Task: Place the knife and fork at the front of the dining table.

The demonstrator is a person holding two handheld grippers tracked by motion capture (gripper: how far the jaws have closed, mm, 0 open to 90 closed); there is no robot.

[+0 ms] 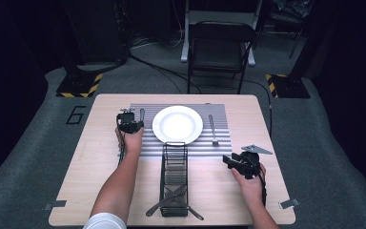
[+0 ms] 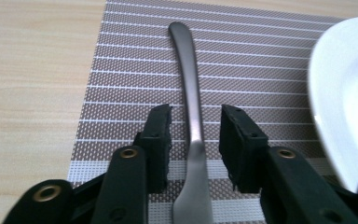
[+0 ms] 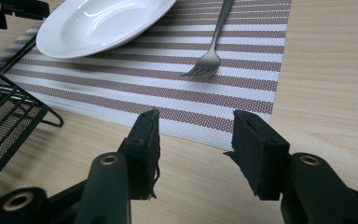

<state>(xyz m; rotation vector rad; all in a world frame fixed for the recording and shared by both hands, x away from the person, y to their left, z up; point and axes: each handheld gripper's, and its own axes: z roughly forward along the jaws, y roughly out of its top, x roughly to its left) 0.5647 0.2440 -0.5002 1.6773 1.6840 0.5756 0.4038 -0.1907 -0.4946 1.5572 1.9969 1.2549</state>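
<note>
Left gripper (image 2: 195, 140), jaws spread, straddles the utensil (image 2: 192, 107) lying on the placemat (image 2: 121, 84) beside the plate (image 2: 345, 102); right gripper (image 3: 195, 149) gapes empty. Fork (image 3: 209, 51) placed; rack (image 1: 174, 179) cutlery remains.

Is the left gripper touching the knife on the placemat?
Apart. The left gripper view shows the left gripper open, placemat visible on both sides of the knife.

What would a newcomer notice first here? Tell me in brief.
First, the white plate in the middle of the striped mat, with a fork lying to its right. Next, the left gripper at the mat's left edge, its jaws open on either side of a utensil handle that lies flat on the mat. The right gripper hovers open over bare table beside a black wire rack that holds more cutlery.
</note>
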